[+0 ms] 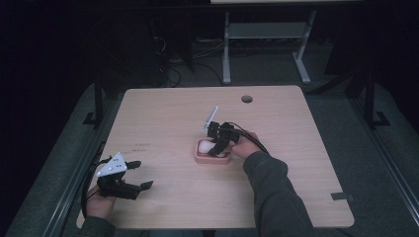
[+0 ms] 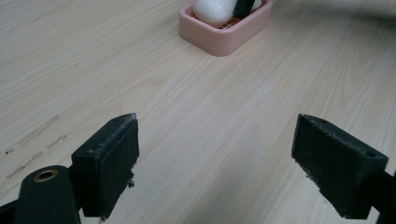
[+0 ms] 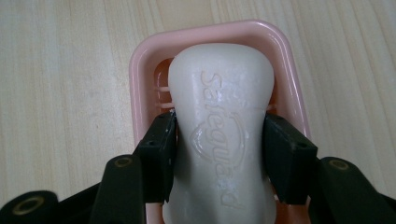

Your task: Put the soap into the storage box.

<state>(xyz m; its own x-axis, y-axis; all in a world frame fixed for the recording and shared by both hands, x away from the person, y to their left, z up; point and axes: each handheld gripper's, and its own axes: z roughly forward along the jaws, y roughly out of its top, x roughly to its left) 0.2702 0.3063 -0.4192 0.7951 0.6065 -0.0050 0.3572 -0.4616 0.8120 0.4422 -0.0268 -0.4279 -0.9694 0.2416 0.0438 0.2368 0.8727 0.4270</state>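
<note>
Right tool [image 3: 218, 149] around half-hidden soap [image 3: 222, 116]

The soap bar [image 3: 219, 135] hides most of the pink dish's [image 3: 140, 60] slatted floor; its near end is cut off

"Safeguard" embossed on the white soap bar [image 3: 219, 135], above a raised shield emblem

Pale wood-grain worktop [image 1: 163, 113], rounded corners, round cable hole [image 1: 246, 98] near far edge. Pink soap dish [image 1: 212, 158] resting near centre. Faint dark scuffs [image 1: 141, 145] toward left side.
</note>
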